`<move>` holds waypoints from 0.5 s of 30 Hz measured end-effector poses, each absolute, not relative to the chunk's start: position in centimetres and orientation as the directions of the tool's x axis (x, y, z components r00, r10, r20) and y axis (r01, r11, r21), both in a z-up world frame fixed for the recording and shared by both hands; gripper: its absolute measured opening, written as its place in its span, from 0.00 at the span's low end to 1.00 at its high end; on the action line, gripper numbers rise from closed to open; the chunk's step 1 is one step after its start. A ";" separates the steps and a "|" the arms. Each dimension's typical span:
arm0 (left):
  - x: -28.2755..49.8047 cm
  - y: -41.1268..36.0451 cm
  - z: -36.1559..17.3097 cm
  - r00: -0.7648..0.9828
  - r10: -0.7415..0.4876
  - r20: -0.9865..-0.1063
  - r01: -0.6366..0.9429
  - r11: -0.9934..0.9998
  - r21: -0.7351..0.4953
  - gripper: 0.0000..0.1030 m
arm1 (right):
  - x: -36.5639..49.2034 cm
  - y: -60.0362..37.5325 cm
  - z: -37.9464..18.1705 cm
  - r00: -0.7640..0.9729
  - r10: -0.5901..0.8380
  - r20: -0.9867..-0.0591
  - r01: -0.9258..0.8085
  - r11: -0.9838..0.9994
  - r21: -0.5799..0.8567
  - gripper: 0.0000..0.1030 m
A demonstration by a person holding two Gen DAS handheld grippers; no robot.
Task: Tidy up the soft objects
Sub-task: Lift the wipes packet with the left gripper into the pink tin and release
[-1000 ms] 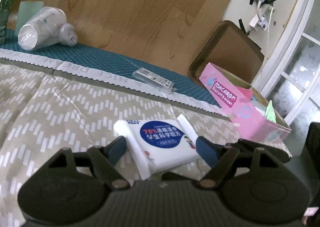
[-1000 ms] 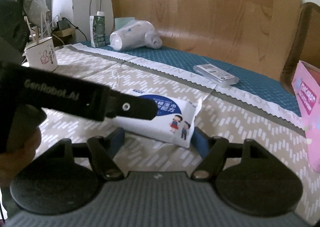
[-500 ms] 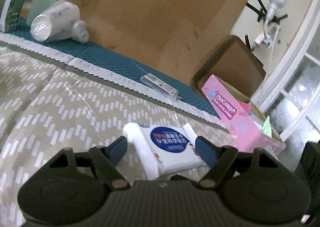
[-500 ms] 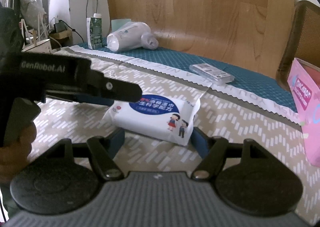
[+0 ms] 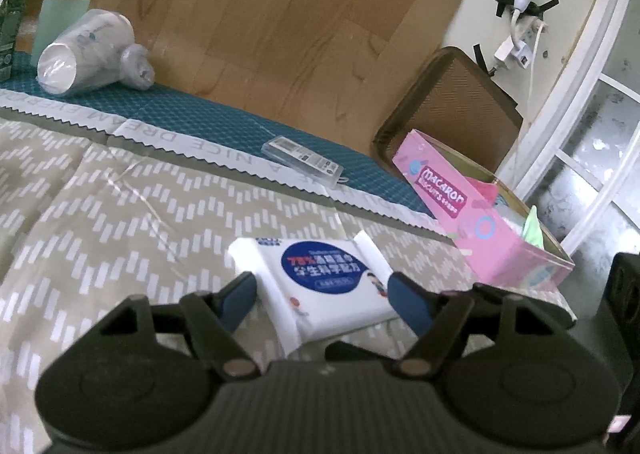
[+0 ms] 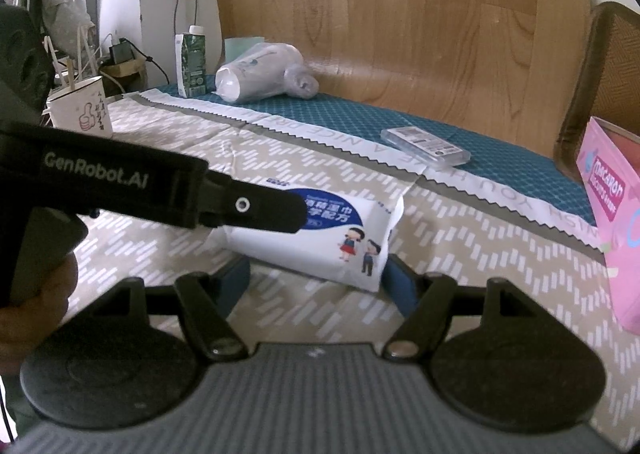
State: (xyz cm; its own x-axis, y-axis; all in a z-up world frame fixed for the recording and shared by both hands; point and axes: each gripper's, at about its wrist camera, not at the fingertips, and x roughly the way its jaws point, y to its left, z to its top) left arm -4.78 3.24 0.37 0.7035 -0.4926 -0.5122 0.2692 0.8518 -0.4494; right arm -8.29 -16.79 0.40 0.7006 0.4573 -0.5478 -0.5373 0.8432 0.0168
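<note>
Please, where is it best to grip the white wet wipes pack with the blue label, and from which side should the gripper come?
Grip the white wet wipes pack with the blue label across its short width, on the two long padded sides. It lies flat on the beige patterned cloth, so come low from its near end. The left gripper is already open around it. Probably avoid the thin sealed end flap, which would fold.

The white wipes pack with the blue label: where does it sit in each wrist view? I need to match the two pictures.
Left wrist: wipes pack low centre, between the left gripper fingers.
Right wrist: wipes pack centre, just ahead of the right gripper, its left end hidden by the left gripper's arm.
Shared landmark: pink Macaron box, to the right of the pack in both.
</note>
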 end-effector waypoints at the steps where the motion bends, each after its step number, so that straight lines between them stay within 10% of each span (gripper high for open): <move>1: -4.7 3.2 0.4 0.703 -0.494 -0.512 0.270 0.851 -0.451 0.72 | -8.3 -16.8 0.4 0.701 0.457 -0.548 -0.537 0.843 0.016 0.72; 15: -5.2 1.7 0.6 0.674 -0.521 -0.523 0.323 0.845 -0.426 0.72 | -10.2 -17.4 0.6 0.736 0.441 -0.513 -0.503 0.864 0.021 0.65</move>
State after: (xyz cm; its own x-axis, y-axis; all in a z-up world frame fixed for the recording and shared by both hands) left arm -5.16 1.70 0.64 0.6744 -0.5212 -0.5231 0.3229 0.8452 -0.4259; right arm -10.20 -17.41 0.57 0.7364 0.4413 -0.5128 -0.5031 0.8640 0.0211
